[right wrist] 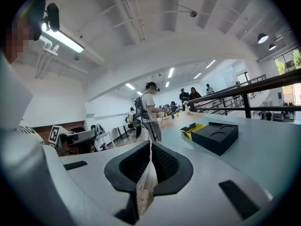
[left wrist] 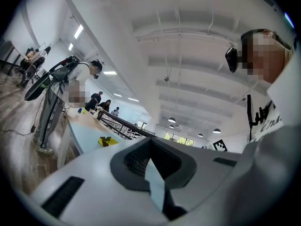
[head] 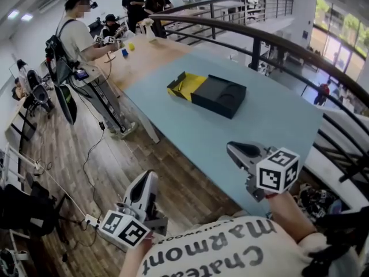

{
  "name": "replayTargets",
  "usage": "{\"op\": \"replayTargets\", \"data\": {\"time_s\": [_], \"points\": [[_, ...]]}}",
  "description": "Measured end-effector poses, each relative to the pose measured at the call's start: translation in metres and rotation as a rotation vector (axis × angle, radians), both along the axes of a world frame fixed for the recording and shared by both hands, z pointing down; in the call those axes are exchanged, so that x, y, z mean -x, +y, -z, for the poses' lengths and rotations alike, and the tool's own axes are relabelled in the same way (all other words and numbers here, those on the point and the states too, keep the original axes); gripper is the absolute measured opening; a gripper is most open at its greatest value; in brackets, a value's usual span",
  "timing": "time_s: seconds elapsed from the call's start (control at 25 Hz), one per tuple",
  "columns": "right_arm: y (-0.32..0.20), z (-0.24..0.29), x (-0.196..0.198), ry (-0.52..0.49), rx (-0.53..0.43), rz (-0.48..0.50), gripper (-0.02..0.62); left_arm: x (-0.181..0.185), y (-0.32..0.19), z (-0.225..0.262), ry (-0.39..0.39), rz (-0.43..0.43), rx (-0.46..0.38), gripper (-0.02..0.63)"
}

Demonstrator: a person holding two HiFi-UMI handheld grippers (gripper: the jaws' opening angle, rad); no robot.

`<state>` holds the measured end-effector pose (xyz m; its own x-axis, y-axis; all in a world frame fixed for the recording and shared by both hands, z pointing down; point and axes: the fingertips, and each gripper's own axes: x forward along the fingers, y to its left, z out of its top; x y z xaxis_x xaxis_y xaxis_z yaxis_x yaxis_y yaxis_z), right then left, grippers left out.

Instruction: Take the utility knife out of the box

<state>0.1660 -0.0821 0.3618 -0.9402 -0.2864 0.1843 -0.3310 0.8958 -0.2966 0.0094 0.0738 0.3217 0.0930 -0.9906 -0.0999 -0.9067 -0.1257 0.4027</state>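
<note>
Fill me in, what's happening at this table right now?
A person holds a grey two-jaw gripper in each hand. The left gripper and right gripper are both shut and empty, well short of the black rectangular box with its yellow open part, which lies untouched on the pale blue table. No utility knife shows.

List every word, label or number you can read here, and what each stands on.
"Marmont": on the person's shirt, upside down in the head view.
"Chatea": same shirt, cut off by the frame edge.
Small arched print near the shirt's collar: too small to read.
Marker cubes: square patterns only, no words.
Box: no readable print.
</note>
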Motion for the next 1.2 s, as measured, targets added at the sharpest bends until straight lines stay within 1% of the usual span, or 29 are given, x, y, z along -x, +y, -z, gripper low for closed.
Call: {"op": "replayTargets", "data": {"time_s": [0.2, 0.36, 0.48, 0.68, 0.92, 1.04, 1.2], "points": [[0.000, -0.012, 0.005, 0.030, 0.024, 0.009, 0.038, 0.011, -0.002, -0.010, 0.019, 0.028, 0.037, 0.002], [-0.005, -0.023, 0.007, 0.044, 0.044, -0.004, 0.038, 0.017, -0.004, -0.020, 0.031, 0.022, 0.057, 0.002], [-0.008, -0.029, 0.016, 0.047, 0.058, -0.005, 0.038, 0.024, -0.012, -0.025, 0.042, 0.003, 0.069, 0.002], [-0.017, -0.032, 0.030, 0.069, 0.058, -0.036, 0.037, 0.038, -0.030, -0.024, 0.030, -0.044, 0.072, 0.002], [-0.033, -0.028, 0.063, 0.089, 0.060, -0.076, 0.037, 0.080, -0.053, -0.019, 0.033, -0.077, 0.074, 0.002], [-0.046, -0.025, 0.083, 0.078, 0.070, -0.113, 0.038, 0.105, -0.066, -0.017, 0.030, -0.096, 0.079, 0.002], [-0.053, -0.021, 0.113, 0.062, 0.076, -0.137, 0.037, 0.141, -0.082, -0.007, 0.022, -0.120, 0.058, 0.002]]}}
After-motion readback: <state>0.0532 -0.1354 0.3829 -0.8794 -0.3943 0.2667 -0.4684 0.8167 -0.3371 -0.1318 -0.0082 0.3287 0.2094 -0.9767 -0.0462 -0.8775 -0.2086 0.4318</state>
